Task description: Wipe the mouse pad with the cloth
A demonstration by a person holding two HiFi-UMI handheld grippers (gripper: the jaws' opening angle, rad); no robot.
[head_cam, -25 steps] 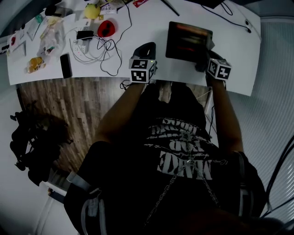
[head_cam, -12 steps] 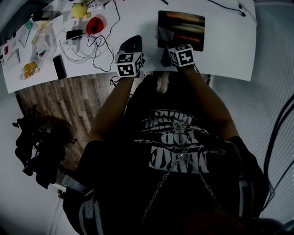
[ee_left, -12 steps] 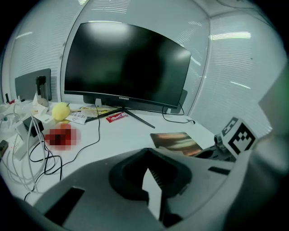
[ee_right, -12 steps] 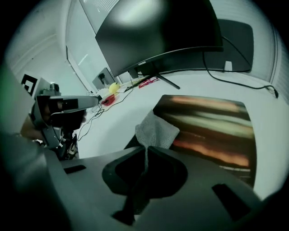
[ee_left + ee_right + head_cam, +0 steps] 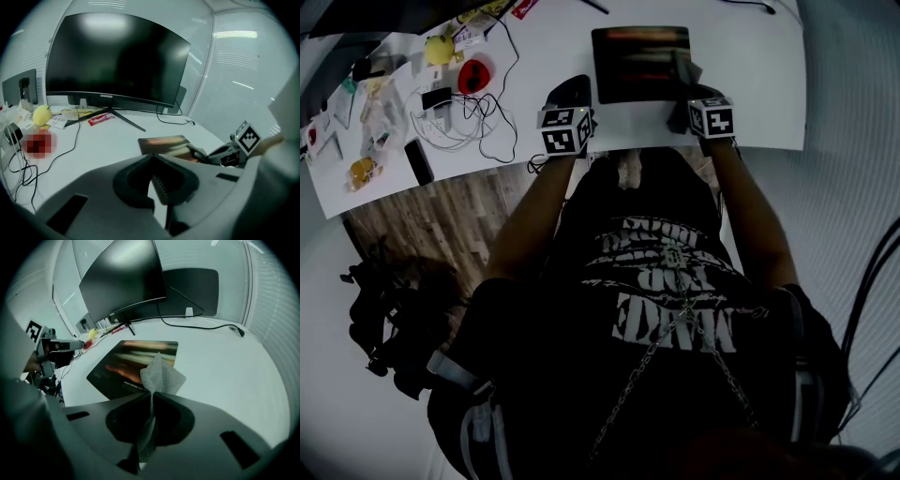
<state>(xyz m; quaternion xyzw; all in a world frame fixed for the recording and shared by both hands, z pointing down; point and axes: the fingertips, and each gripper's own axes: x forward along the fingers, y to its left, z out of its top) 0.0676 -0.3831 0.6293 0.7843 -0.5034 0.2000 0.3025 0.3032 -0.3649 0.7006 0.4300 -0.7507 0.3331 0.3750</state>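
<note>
The dark mouse pad (image 5: 639, 64) with its orange streaks lies flat on the white table (image 5: 750, 84), also seen in the right gripper view (image 5: 126, 366) and the left gripper view (image 5: 164, 144). My right gripper (image 5: 684, 80) hangs over the pad's right near part, shut on a grey mesh cloth (image 5: 161, 376) that sticks up past the jaw tips (image 5: 152, 392). My left gripper (image 5: 570, 94) rests just left of the pad with its jaws together and nothing in them (image 5: 151, 158). The right gripper's marker cube (image 5: 247, 136) shows beyond the pad.
A curved black monitor (image 5: 117, 61) stands at the back on thin legs. Left of the grippers lie tangled cables (image 5: 487, 117), a red mouse (image 5: 471, 75), a yellow object (image 5: 441, 49) and a black phone (image 5: 418, 161). The table's near edge runs right under both grippers.
The right gripper with the cloth went from the pad's right edge to its left near corner and has swept back to the right. The left gripper stayed beside the pad.
</note>
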